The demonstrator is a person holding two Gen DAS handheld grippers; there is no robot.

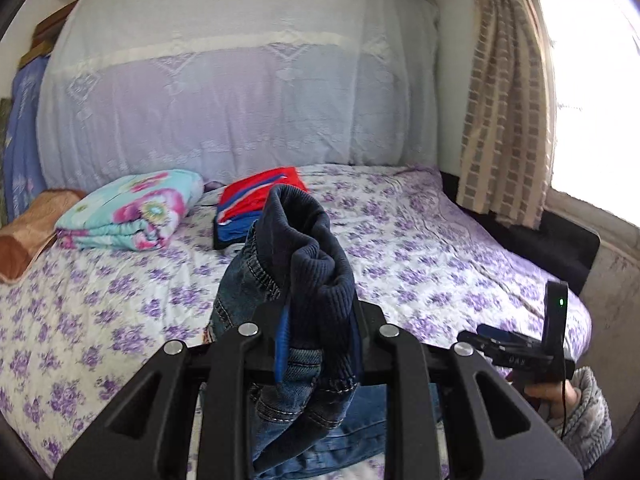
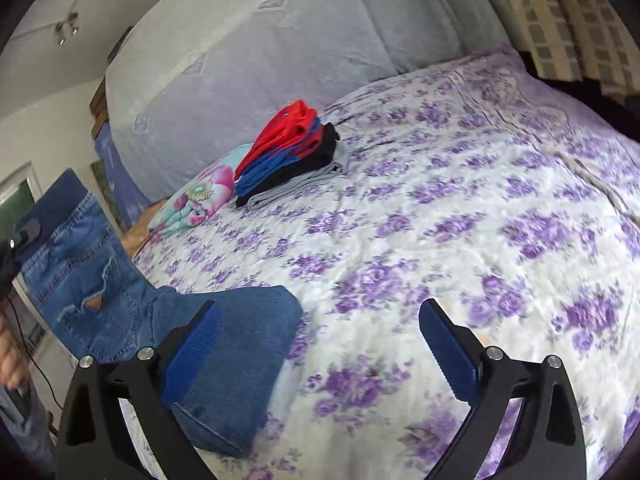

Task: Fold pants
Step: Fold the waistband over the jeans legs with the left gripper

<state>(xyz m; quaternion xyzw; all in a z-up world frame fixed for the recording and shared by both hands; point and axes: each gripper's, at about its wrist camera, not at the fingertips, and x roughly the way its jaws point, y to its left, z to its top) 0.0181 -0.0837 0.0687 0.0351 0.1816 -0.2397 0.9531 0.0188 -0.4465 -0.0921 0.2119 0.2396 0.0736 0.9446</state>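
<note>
- Gripping the jeans [image 1: 280, 280] by their ribbed navy waistband, the left gripper [image 1: 316, 344] has its jaws pinched tight on the bunched cloth, which stands up between the fingers at 12 o'clock in its own view.
- The right gripper [image 2: 320, 344] is spread wide with nothing between its blue pads [image 2: 192, 348]; only the bedsheet [image 2: 440, 208] shows in the gap.
- In the right view the jeans hang from about 9 o'clock, and their lower part lies doubled on the bed at 7 o'clock, just behind the left-hand pad.
- To do this step well, I judge the free claw should take the waistband's other corner, so both hold one edge taut before laying it flat, well apart from the folded stack [image 2: 292, 152] at 11 o'clock.
- Keep the pinch deep enough that the thick rib cannot slip.
- Hard to tell: how much fabric the left jaws hold, since the linkage covers it. The leg ends are cut off at the bottom edge, and both pictures are blurred.
</note>
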